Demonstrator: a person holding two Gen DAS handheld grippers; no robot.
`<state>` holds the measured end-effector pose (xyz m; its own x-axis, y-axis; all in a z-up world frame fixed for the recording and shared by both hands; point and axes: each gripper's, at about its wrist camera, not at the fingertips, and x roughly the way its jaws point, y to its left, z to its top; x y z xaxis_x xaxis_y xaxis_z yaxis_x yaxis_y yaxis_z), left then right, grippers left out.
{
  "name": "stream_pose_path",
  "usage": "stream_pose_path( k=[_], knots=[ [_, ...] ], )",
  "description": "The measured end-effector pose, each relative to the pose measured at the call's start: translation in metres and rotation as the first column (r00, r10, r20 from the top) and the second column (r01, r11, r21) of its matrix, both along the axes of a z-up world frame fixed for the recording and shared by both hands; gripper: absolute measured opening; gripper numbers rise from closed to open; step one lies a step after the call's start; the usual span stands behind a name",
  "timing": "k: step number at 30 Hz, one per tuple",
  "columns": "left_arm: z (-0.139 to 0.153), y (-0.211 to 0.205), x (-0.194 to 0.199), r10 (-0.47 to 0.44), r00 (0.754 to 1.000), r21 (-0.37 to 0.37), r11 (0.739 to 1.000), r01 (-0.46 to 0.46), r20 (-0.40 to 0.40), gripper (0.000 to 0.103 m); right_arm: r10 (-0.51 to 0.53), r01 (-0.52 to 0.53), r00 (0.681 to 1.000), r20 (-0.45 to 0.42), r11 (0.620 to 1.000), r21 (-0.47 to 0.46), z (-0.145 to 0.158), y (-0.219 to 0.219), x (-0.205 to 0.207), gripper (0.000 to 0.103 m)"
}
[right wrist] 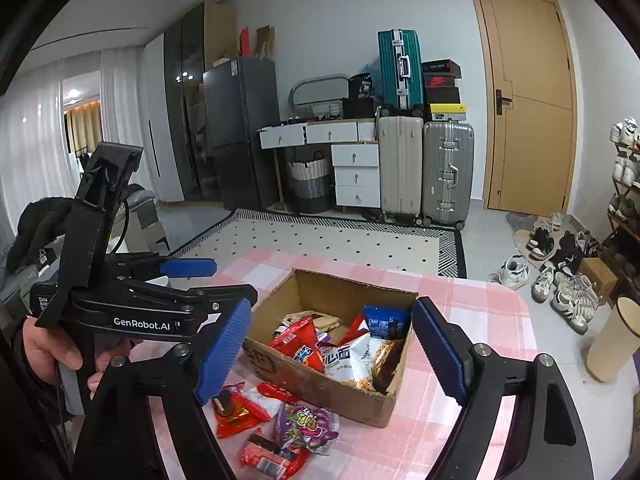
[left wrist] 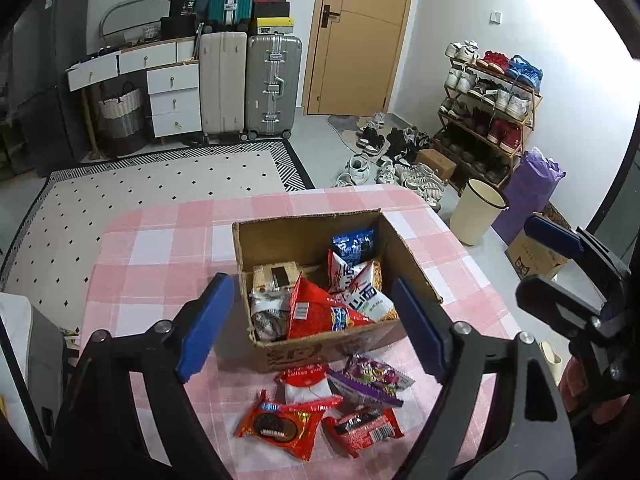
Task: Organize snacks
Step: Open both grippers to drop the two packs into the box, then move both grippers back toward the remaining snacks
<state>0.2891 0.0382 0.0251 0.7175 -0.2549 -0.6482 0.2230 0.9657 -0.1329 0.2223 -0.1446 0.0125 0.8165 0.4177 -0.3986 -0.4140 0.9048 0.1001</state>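
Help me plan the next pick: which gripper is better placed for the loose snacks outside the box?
Probably left: the left gripper hangs open over the loose packets, while the right gripper frames the box.

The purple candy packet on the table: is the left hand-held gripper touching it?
Apart. The left wrist view shows the left hand-held gripper open and empty, with the purple candy packet lying untouched on the tablecloth.

The left claw pointed downward, its blue pads spread wide with nothing pressed between them. The right claw was likewise wide apart and empty, angled less steeply. Each showed at the edge of the other's view, side by side. A hand gripped the left claw's handle from below.
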Motion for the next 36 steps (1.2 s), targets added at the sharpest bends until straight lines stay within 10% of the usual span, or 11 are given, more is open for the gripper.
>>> stream_pose_path(
  k=[15,36],
  knots=[
    [0.017,0.022,-0.062,0.067,0.996,-0.016,0.998,-0.067,0.053,0.101,-0.023,0.022,1.000,0.009,0.999,0.034,0.000,-0.004,-0.047,0.091],
    [-0.024,0.039,-0.135,0.150,0.987,-0.025,0.989,-0.149,0.064,0.102,-0.031,0.041,0.993,-0.112,0.995,0.092,-0.063,-0.004,-0.082,0.097]
  ],
)
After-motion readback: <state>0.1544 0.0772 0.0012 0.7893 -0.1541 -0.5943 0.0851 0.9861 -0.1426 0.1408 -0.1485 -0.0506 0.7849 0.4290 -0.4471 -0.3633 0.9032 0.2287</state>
